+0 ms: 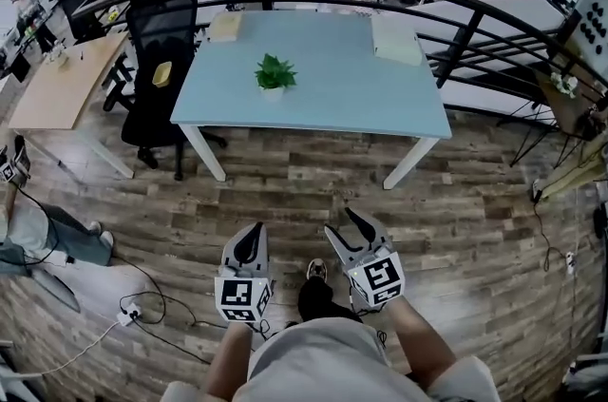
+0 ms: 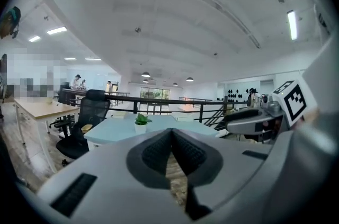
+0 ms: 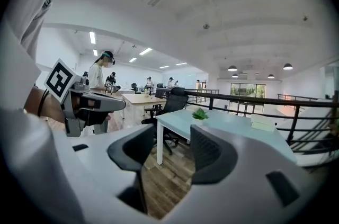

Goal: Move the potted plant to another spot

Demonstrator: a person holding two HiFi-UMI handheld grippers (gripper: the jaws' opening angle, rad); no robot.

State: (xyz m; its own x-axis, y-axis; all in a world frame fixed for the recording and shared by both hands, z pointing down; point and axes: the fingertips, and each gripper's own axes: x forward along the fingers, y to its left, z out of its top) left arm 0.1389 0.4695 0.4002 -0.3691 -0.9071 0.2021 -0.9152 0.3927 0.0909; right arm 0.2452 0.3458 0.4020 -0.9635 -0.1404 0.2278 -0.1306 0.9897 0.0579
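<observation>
Head view: the plant [image 1: 275, 74] stands on the surface [image 1: 323, 110], toward its front left corner. Left gripper view: the left gripper [image 2: 171, 132] has its fingers together, empty. Right gripper view: the right gripper [image 3: 172, 128] has its fingers apart, empty; the plant looks light, best pinched at its stiff base, below the soft leaves.

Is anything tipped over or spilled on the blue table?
No, nothing stands out. The potted plant stands upright on the table, left of the middle, and no mess shows around it. The black chair stands upright at the table's left end.
</observation>
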